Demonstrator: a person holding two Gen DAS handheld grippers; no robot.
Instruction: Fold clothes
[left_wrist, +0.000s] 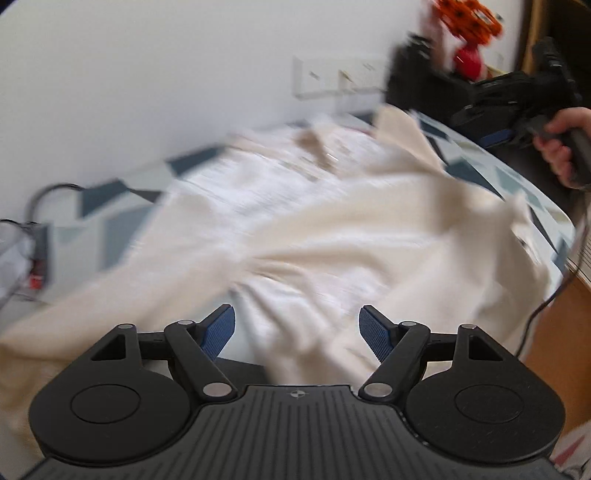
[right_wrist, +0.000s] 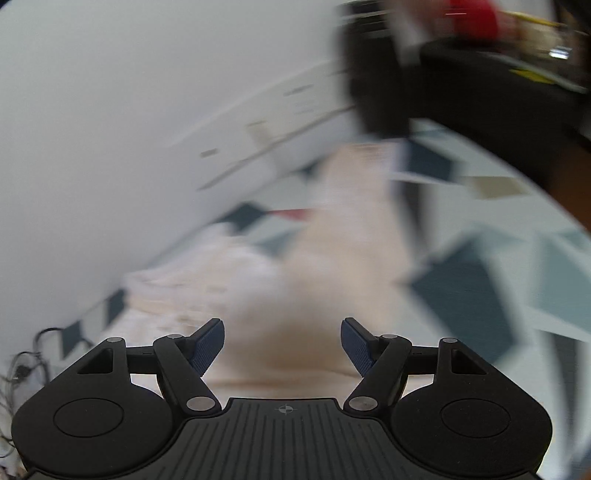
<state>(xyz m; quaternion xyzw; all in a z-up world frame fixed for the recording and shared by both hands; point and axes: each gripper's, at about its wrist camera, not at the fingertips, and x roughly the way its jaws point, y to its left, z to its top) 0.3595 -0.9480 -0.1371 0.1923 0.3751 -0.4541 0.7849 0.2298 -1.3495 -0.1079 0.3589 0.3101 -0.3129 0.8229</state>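
I see both tongs, left (left_wrist: 296, 330) and right (right_wrist: 282, 347), apart and empty. A cream garment (left_wrist: 295, 229), probably a shirt through the blur, lies on the surface (left_wrist: 517, 173).

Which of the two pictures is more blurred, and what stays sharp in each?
Right wrist view: blurred more, the cream garment smeared; only the right gripper is sharp. Left wrist view: milder streaks on the garment; the left gripper is crisp.

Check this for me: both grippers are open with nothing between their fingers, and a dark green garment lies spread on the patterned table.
One thing is wrong: the garment is cream, not dark green, as the left wrist view shows. The rest holds: the left gripper and right gripper are open and hold nothing, and the garment lies on the patterned table.
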